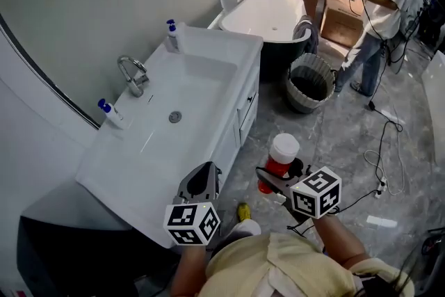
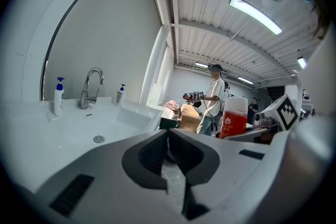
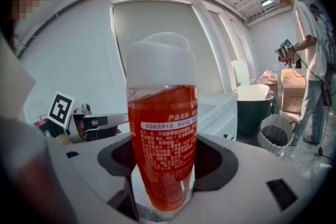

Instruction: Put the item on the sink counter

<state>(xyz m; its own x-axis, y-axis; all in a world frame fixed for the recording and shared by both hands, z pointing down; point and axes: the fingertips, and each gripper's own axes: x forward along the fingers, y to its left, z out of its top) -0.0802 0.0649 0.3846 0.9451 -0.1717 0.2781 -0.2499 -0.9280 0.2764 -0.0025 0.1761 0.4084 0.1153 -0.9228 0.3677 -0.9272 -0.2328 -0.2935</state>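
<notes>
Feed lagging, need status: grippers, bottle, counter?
Left gripper shut, empty. Right gripper shut on white-capped clear bottle of red liquid, over floor. White sink counter to its left, not reached.

The bottle (image 3: pixel 161 128) is clear, glossy plastic with red liquid showing through, a printed label, and a matt white plastic cap. The left tool (image 2: pixel 170 152) and right tool (image 1: pixel 276 177) have smooth, matt grey plastic shells with darker, duller pads inside. At middle left of the head view the desk (image 1: pixel 208 52) is smooth, glossy white, like ceramic, and its tap (image 1: pixel 132 74) is polished chrome metal. The floor (image 1: pixel 334 142) is grey, marble-veined tile with a slight sheen. At upper right, the basket (image 1: pixel 309 83) looks coarsely woven, the tub (image 1: pixel 268 14) is glossy white inside, and the box (image 1: pixel 342 17) is matt brown cardboard.
</notes>
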